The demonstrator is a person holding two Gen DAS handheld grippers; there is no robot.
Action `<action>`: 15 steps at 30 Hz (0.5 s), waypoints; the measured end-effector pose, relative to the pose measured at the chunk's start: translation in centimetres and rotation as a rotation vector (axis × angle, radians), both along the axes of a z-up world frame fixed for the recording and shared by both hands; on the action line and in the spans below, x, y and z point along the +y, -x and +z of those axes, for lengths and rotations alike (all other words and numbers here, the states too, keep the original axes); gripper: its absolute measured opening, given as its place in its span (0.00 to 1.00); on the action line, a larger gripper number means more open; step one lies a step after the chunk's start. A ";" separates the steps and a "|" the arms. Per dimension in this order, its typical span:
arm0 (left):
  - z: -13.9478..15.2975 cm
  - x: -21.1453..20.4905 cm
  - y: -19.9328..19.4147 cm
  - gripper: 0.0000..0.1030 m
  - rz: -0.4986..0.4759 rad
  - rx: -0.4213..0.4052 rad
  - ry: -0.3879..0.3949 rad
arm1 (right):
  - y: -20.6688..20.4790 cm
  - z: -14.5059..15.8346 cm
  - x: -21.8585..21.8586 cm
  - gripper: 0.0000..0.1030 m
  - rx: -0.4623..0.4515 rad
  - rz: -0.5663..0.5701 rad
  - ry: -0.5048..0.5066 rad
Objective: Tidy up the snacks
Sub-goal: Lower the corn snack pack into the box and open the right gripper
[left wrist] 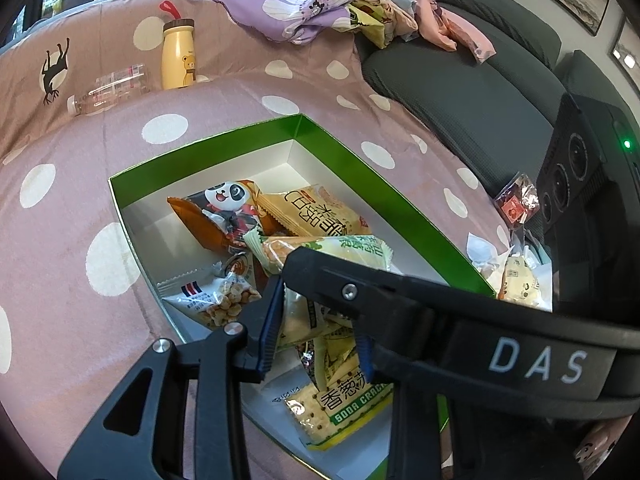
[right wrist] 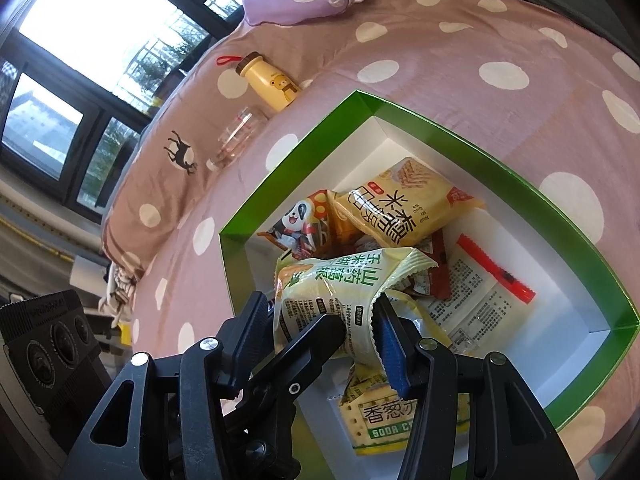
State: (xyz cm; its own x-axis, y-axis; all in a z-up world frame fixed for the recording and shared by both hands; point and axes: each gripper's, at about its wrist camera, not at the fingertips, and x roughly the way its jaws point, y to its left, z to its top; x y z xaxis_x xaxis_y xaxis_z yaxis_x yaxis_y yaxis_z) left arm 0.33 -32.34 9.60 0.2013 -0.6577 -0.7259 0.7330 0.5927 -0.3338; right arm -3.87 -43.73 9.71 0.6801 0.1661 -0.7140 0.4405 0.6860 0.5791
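Observation:
A green box [left wrist: 200,148] [right wrist: 480,144] with a white inside lies on the spotted bedspread and holds several snack packets. Among them are a panda packet [left wrist: 224,208] [right wrist: 300,224], a yellow rice-cracker packet [left wrist: 316,212] [right wrist: 404,208], a peanut packet [left wrist: 216,300] and a soda-cracker packet [left wrist: 340,404] [right wrist: 384,420]. Over the box's near end hangs a pale green packet [left wrist: 308,320] [right wrist: 344,292]. My left gripper [left wrist: 316,312] is shut on its lower part. My right gripper [right wrist: 320,304] is shut on it too, one black finger [left wrist: 360,292] crossing the left wrist view.
A red pen-like tool [right wrist: 496,276] lies on a printed leaflet in the box. A yellow bear bottle [left wrist: 178,56] and a clear plastic bottle [left wrist: 112,88] lie beyond the box. Loose snacks [left wrist: 516,280] sit right of it, near a dark cushion [left wrist: 460,92] and a black device [left wrist: 572,172].

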 end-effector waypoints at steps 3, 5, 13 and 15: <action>-0.2 -0.2 -0.1 0.30 -0.001 0.007 -0.007 | 0.1 -0.1 0.0 0.54 0.006 -0.003 0.001; -0.3 -0.3 -0.1 0.30 0.000 0.008 -0.010 | 0.1 -0.2 -0.1 0.53 0.011 -0.005 -0.002; -0.9 -0.5 -0.7 0.32 0.000 0.054 -0.005 | 0.1 -0.6 -0.6 0.53 0.017 -0.012 -0.013; -1.0 -0.5 -0.6 0.32 0.002 0.052 -0.001 | 0.1 -0.6 -0.7 0.53 0.018 -0.015 -0.018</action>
State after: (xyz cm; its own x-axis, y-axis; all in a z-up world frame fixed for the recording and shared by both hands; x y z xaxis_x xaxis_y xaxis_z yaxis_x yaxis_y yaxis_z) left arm 0.92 -32.85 8.62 0.1642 -0.6565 -0.7363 0.7134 0.5945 -0.3709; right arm -3.95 -44.44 9.06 0.6695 0.1690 -0.7233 0.4611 0.6689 0.5831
